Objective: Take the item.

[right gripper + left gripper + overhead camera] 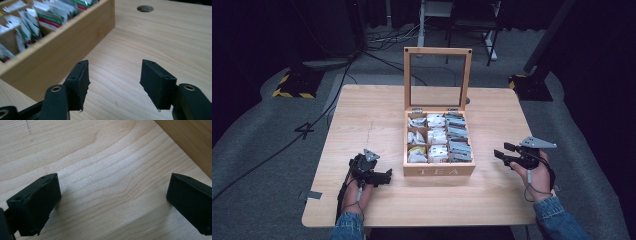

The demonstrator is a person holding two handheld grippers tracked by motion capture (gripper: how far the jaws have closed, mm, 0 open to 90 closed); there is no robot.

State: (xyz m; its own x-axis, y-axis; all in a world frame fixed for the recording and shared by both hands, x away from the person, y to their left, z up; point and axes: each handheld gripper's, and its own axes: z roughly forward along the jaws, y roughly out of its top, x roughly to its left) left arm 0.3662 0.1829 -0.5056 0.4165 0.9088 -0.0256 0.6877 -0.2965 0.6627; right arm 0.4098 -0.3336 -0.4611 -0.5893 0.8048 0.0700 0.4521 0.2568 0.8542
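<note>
An open wooden tea box (439, 170) marked TEA stands at the middle of the table, its glass-paned lid (437, 50) upright at the back. Its compartments hold several paper tea bags (436, 136). My left gripper (387, 176) lies low on the table just left of the box's front corner, jaws open with bare wood between them (113, 195); the box wall (190, 142) shows at the upper right. My right gripper (502, 151) hovers right of the box, jaws open and empty (115, 77), beside the box's side wall (62, 47) and the tea bags (45, 17).
The light wooden table (362, 115) has bare room left and right of the box. A round cable hole (145, 8) sits in the tabletop behind the box's right side. Cables, stands and chair legs are on the grey floor beyond the table.
</note>
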